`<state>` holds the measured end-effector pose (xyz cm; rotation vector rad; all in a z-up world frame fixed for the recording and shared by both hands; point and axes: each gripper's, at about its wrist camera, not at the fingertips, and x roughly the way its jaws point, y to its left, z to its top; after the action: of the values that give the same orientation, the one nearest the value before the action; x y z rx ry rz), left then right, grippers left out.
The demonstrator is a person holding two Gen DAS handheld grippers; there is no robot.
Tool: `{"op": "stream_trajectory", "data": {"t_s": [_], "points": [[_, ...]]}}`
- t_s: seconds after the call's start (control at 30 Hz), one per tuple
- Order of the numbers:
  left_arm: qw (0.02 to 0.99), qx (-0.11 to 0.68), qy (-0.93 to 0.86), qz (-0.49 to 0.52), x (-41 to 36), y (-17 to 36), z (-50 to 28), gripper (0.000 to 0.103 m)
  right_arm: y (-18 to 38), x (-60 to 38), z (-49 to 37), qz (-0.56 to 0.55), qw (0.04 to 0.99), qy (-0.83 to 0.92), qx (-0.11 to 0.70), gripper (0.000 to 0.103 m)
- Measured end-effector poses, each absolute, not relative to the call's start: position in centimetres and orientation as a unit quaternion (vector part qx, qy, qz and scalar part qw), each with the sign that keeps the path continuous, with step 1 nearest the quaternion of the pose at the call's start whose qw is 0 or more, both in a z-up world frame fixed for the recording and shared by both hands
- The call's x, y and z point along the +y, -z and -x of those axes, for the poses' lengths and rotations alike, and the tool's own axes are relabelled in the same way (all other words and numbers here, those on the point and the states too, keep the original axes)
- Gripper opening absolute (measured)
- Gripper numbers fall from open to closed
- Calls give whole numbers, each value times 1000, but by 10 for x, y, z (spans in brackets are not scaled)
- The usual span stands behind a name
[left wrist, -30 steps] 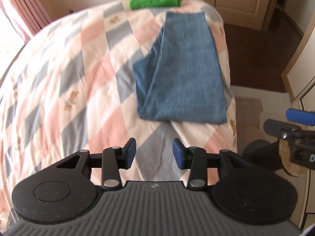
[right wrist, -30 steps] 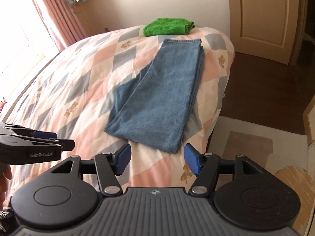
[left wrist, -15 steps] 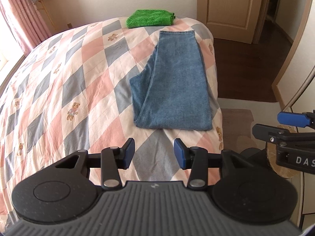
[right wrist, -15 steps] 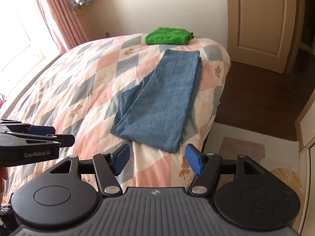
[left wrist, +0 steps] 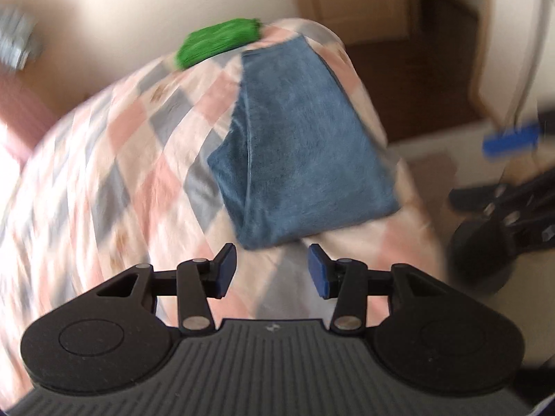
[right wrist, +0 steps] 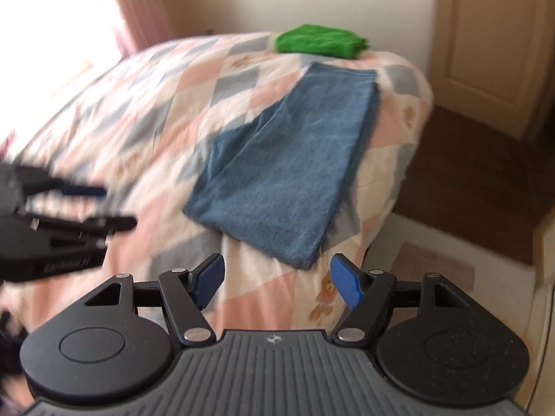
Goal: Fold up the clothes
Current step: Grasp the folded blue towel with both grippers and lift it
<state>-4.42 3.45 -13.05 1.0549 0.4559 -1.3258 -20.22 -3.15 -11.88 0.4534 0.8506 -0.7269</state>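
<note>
1. Left gripper (left wrist: 272, 270): its jaws stand wide apart with nothing between them, hovering just short of the near end of the jeans (left wrist: 298, 145). Half a second ago this view was sharp and level; now it is tilted and smeared, and the jeans fill more of it. I judge the gripper has swung in toward that near end.

2. Jeans: they lie flat on the checked quilt (left wrist: 114, 159) near the bed's right edge, folded lengthwise into one long strip, exactly as they lay a second ago. The far end reaches toward a green cloth (left wrist: 218, 43) at the far corner of the bed; whether the two touch cannot be told. Neither gripper touches the denim.

3. Right gripper (right wrist: 277, 280): also wide and empty, just beside the jeans' near right corner (right wrist: 305, 260). Its view has blurred and closed in too, and the left gripper (right wrist: 104, 223) shows at its left edge, now further in over the quilt than before.

4. Meaning for the task: the lengthwise fold looks done and the crosswise fold is not yet begun. Both grippers closing in on the near end suggests a pinch at its two corners, to carry that end toward the green cloth.
</note>
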Motion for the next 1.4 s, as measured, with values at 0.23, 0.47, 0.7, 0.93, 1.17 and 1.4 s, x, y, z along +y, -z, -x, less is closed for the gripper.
{"op": "stream_trajectory", "data": {"t_s": [0.23,0.47,0.7,0.93,1.17,1.4], "points": [[487,-63,595,-637,10,254,54,50,217,-35,150,31,829,269,489,70],[387,-189,586,-686,8,324,39,53,278,-29,130,201,802,233,511,69],[375,-260,580,-675,-2,352,27,55,320,-18,131,364,760,257,474,70],[397,-241,582,-667,-15,357,25,30,327,-32,139,382,773,202,465,39],[415,-146,621,-648,-33,310,21,19,255,-98,141,176,845,103,495,16],[443,-4,668,-597,-82,239,3,17,198,-223,150,-98,864,-47,492,14]]}}
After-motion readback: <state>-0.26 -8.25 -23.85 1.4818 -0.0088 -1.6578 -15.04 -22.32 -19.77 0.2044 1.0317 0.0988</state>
